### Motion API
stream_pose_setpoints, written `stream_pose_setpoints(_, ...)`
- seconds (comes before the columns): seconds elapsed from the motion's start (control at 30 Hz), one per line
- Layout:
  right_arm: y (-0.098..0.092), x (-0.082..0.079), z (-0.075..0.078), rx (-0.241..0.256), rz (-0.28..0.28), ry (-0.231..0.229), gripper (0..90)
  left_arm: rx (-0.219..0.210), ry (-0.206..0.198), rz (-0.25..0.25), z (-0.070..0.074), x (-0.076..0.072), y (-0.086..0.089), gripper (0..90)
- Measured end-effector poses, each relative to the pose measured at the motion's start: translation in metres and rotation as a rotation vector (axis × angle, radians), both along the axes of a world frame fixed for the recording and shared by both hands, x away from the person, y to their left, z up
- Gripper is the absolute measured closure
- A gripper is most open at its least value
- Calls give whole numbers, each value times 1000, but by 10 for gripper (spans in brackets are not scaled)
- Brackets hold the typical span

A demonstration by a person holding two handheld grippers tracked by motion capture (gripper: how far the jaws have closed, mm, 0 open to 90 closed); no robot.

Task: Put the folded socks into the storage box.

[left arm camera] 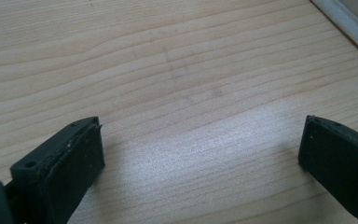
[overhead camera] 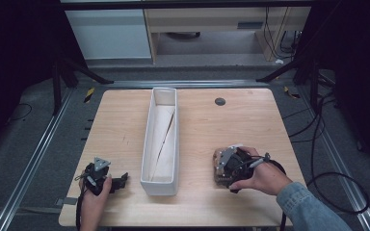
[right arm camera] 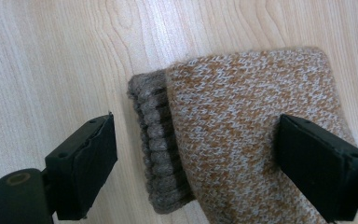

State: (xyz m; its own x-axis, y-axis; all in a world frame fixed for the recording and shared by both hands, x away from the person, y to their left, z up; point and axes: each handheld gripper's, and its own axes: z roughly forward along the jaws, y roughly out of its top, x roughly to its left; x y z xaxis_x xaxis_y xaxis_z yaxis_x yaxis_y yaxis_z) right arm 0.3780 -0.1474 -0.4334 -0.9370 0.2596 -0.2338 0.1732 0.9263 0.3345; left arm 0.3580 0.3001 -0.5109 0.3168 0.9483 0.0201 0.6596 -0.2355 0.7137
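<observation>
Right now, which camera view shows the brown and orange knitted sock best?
The right gripper view: the brown and orange knitted sock lies close up, its ribbed cuff and knit plain. In the high view it peeks out beside the right gripper.

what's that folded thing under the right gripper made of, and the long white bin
The folded knit piece looks like wool or acrylic yarn, matte and fuzzy: orange-and-grey stitches and a ribbed brown cuff show. The long white bin seems plastic, smooth and slightly glossy, with thin moulded walls.
</observation>
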Motion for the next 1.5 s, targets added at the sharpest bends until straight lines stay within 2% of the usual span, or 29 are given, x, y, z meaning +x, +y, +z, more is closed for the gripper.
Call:
stream_pose_setpoints(0.3,0,-2,-8,-7,-11,-12,110,1,0,-2,0,0,0,0)
stream_pose_setpoints(0.63,1,-5,-15,-20,-12,-51,82,1,0,-3,0,0,0,0)
stream_pose_setpoints(1.07,2,-8,-20,-36,-11,-98,88,2,0,-4,0,0,-1,0)
stream_pose_setpoints(1.23,3,-9,-22,-42,-15,-127,114,3,1,-5,0,-1,-1,0)
stream_pose_setpoints(1.47,3,-11,-23,-69,-10,-182,210,3,0,-5,0,-1,-1,0)
stream_pose_setpoints(1.5,3,-11,-23,-70,-9,-187,247,2,0,-5,0,-1,-1,0)
